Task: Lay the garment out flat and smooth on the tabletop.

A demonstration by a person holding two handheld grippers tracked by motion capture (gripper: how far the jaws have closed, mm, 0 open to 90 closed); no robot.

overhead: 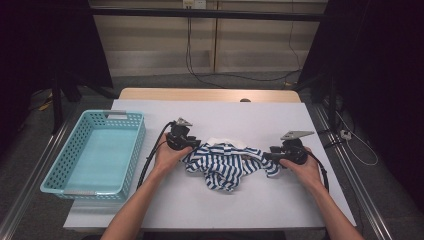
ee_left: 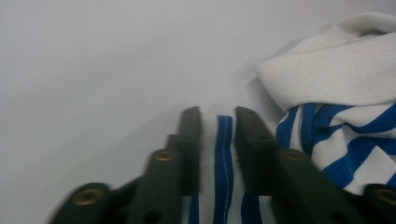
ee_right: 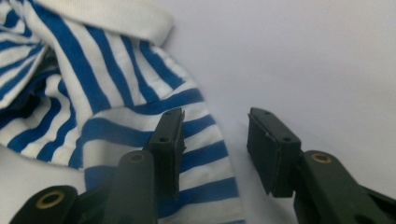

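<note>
— Two tongs, one shirt (overhead: 225, 165). Any writing on it?
— None readable; just blue and white stripes, crumpled mid-tabletop (overhead: 280, 200).
— And the grips?
— Left tongs (ee_left: 218, 122) are nipped onto a striped hem. Right tongs (ee_right: 215, 126) gape, the shirt's edge lying loose between them.

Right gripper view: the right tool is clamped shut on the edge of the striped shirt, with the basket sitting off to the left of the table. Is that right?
Not quite. In the right gripper view the right tool stands open: the striped shirt lies beside one jaw and the other jaw is over bare table, so nothing is clamped. The basket does sit at the left in the high view.
</note>
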